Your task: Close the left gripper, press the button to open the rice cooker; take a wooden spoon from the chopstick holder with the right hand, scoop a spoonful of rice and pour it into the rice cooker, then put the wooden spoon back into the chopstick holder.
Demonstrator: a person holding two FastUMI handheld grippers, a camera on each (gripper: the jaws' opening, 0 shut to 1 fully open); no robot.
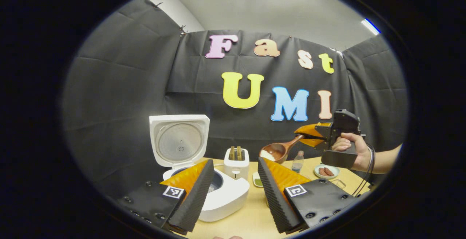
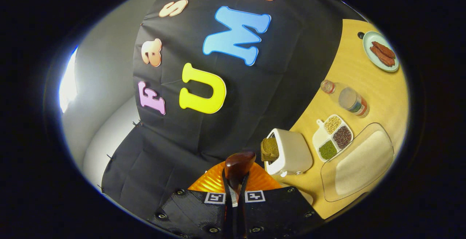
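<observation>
Wooden spoon point(image 1: 282, 148), its bowl loaded with rice, pinched by the handle in the right claw point(image 1: 309, 136) and held above the table point(image 1: 251, 213), right of the toaster point(image 1: 236, 162). Left claw point(image 1: 233, 191) spread, idle before the open rice cooker point(image 1: 225, 199). Step: carrying. Next, likely, travel left over the pot, then tip.

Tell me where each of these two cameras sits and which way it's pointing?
Left gripper view: rides on the left claw, level, facing the open rice cooker and back wall; shows its own open fingers, plus the right claw and a hand holding a wooden spoon of rice.
Right gripper view: rides on the right claw, rolled sideways, fingers shut on the spoon's handle.
Shared: toaster, bottle, dish, table.
</observation>
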